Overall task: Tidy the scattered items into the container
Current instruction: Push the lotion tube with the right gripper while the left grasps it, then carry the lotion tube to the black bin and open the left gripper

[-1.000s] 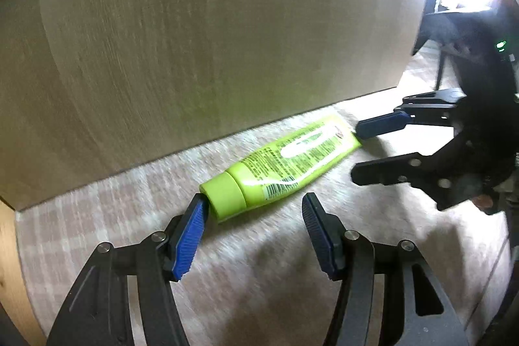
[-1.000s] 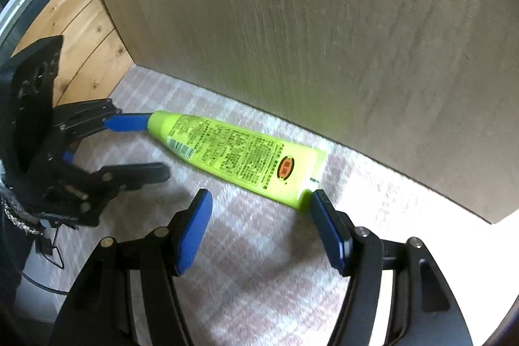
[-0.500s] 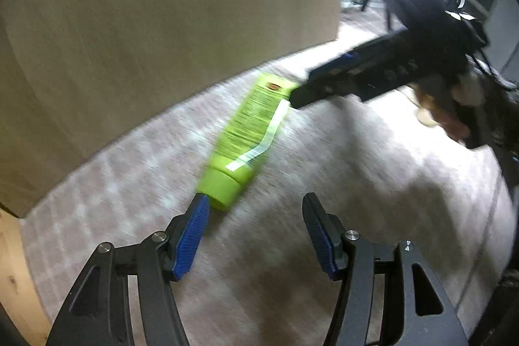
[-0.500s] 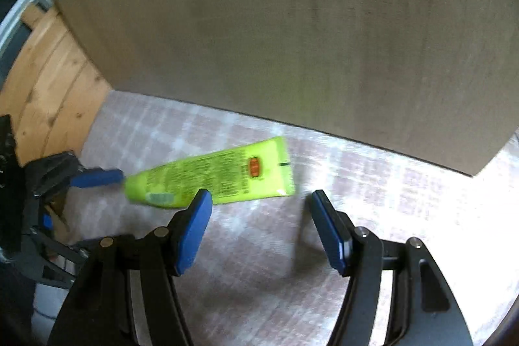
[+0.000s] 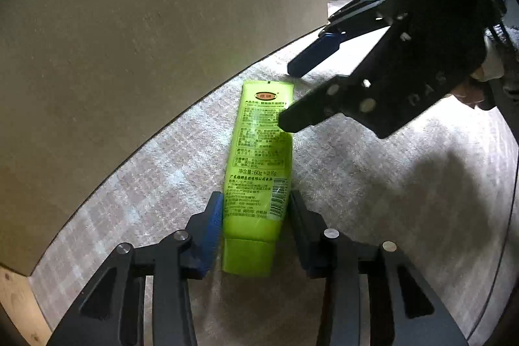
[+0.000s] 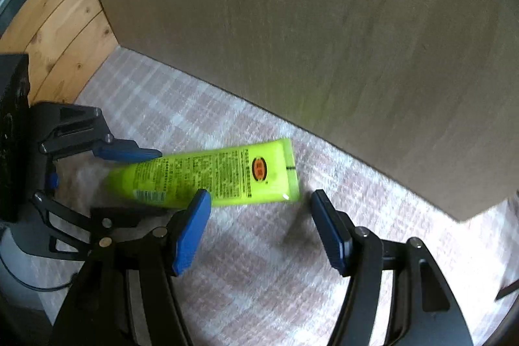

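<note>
A lime-green tube (image 5: 259,170) with printed text lies on the checked rug, cap end toward my left gripper (image 5: 256,203). The left gripper's blue pads sit against both sides of the tube near its cap end. In the right wrist view the tube (image 6: 207,175) lies crosswise, just beyond the left fingertip of my right gripper (image 6: 259,209), which is open and holds nothing. The right gripper (image 5: 292,96) hovers over the tube's crimped end in the left wrist view. No container is in view.
A tall beige wood-grain panel (image 5: 146,21) stands right behind the tube. A pale checked rug (image 6: 259,281) covers the floor, with wooden flooring (image 6: 58,31) at the far left. The left gripper's body (image 6: 48,164) shows at the left of the right wrist view.
The tube has swung away from the panel and now points along my left gripper. The left gripper moved forward around the cap end and narrowed onto it. The right gripper pulled back off the crimped end.
</note>
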`<state>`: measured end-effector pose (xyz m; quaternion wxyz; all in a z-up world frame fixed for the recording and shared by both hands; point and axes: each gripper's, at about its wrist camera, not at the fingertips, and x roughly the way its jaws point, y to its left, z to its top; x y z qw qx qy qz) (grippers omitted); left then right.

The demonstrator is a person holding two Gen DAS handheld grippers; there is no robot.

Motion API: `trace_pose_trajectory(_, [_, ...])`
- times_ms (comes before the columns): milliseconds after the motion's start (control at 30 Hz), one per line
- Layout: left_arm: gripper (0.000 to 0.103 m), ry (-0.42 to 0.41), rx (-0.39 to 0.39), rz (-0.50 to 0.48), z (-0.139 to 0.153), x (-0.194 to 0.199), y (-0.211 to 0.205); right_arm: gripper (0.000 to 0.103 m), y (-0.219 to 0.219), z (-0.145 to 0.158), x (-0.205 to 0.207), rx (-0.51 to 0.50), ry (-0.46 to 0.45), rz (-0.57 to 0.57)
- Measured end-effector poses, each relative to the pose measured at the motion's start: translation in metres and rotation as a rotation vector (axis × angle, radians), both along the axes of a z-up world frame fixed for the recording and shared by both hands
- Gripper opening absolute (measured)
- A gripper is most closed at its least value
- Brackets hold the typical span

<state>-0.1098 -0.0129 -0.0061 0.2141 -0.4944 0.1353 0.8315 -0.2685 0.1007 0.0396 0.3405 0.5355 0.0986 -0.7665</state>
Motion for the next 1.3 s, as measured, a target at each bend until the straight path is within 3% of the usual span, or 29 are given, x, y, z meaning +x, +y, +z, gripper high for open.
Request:
trace_pose_trajectory(267, [0.038,-0.011,0.118,0.124,-0.001,0.012,-0.003,0.065,0.029,-0.005,0.007,-0.204,-0.178,-0.195])
trace_pose_trajectory(433, [0.037,-0.027,0.227,0.172,0.002,0.023,0.004,0.065,0.027,-0.002,0.015,-0.203,-0.177,-0.213])
trace_pose_trajectory(500, [0.037,-0.012,0.21,0.156,0.006,0.029,0.016,0.065,0.027,-0.004,0.016,-0.217,-0.191,-0.227])
trace_pose_trajectory(567, [0.037,-0.01,0.211,0.145,0.009,0.032,0.023,0.058,0.03,-0.004,0.017,-0.238,-0.208,-0.241])
trace_pose_trajectory(600, [0.037,-0.002,0.189,0.115,0.012,0.033,0.026,0.045,0.033,-0.004,0.018,-0.243,-0.217,-0.254])
trace_pose_trajectory(733, [0.037,0.011,0.174,0.098,0.026,0.036,0.038,0.038,0.072,0.007,0.017,-0.33,-0.249,-0.313])
trace_pose_trajectory(1067, [0.037,0.069,0.157,-0.03,0.074,0.048,0.116,0.03,0.158,0.066,0.059,-0.387,-0.137,-0.407])
trace_pose_trajectory(1300, [0.037,0.091,0.184,-0.186,0.107,0.061,0.222,0.029,0.281,0.107,0.111,-0.393,-0.041,-0.56])
